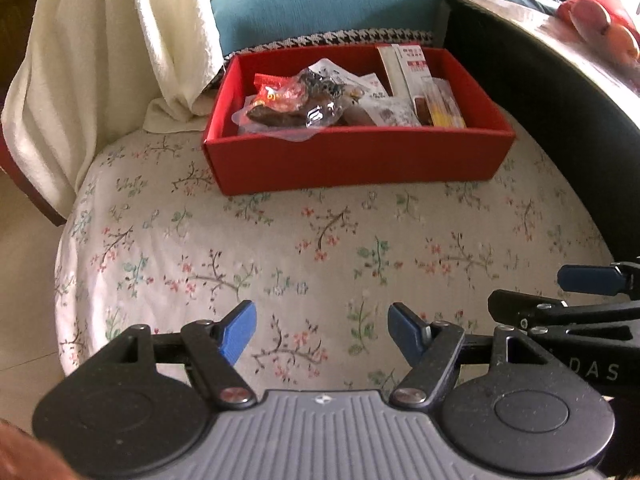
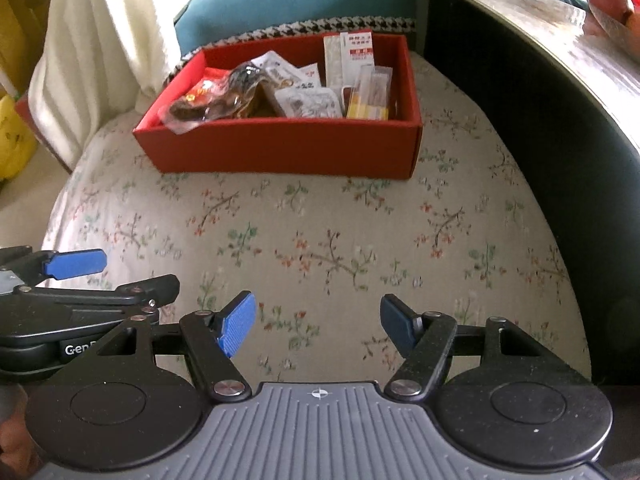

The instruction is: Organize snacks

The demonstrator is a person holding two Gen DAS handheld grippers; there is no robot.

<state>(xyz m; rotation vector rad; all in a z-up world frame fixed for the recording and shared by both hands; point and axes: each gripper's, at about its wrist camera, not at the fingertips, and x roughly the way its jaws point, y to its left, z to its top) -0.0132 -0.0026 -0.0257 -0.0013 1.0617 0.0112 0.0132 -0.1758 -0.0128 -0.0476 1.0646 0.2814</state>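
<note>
The red box is the landmark, sitting at the far end of a floral cushion with the snacks heaped inside it.

Left of the red box, a cream blanket hangs down and bunches against the box's left wall. A gripper swinging in from that side could snag the cloth and drag the light cardboard box with it. Further left, the cushion rounds off toward the floor, so anything dropped there may roll away.

In front of the red box, the cushion is bare, and this is the best open room for moving. The left gripper hangs over it with its jaws moderately wide and nothing between them. The right gripper sits just beside it, also moderately wide and empty. The two are close enough that reaching together could knock them into each other.

Inside the red box, the clear wrappers overlap; a pinch may lift two packets or slip. The tall carton leaning at the back right looks easy to topple, though blur makes its footing hard to judge.

Right of the red box, a dark worktop rises near the box wall, leaving little room there.
</note>
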